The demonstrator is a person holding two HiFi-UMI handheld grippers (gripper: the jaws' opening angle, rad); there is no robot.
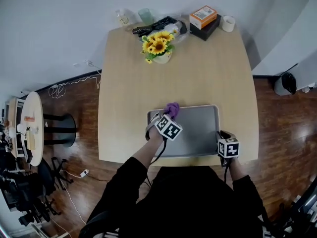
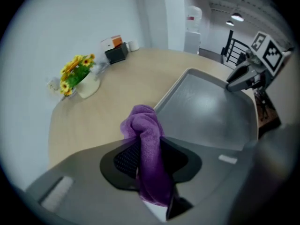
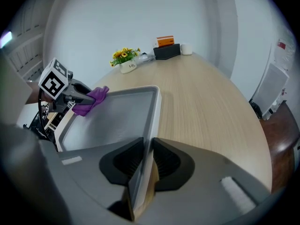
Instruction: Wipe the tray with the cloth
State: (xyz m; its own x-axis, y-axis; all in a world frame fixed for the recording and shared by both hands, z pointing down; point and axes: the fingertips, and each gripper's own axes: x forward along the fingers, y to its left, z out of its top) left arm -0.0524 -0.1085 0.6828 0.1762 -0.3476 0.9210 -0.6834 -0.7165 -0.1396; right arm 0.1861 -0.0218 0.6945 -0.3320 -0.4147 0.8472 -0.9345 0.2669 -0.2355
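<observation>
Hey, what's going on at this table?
A person works with a handheld gripper in each hand. The left gripper holds a bunched purple cloth near the far left corner of a grey tray on the wooden table. The right gripper clamps the tray's right rim, apparently steadying it.

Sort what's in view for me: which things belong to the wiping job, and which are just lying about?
Job:
tray
cloth, pinched in left tongs
right tongs, clamped on the tray's rim

Lying about:
sunflowers
boxes
cup
glass
</observation>
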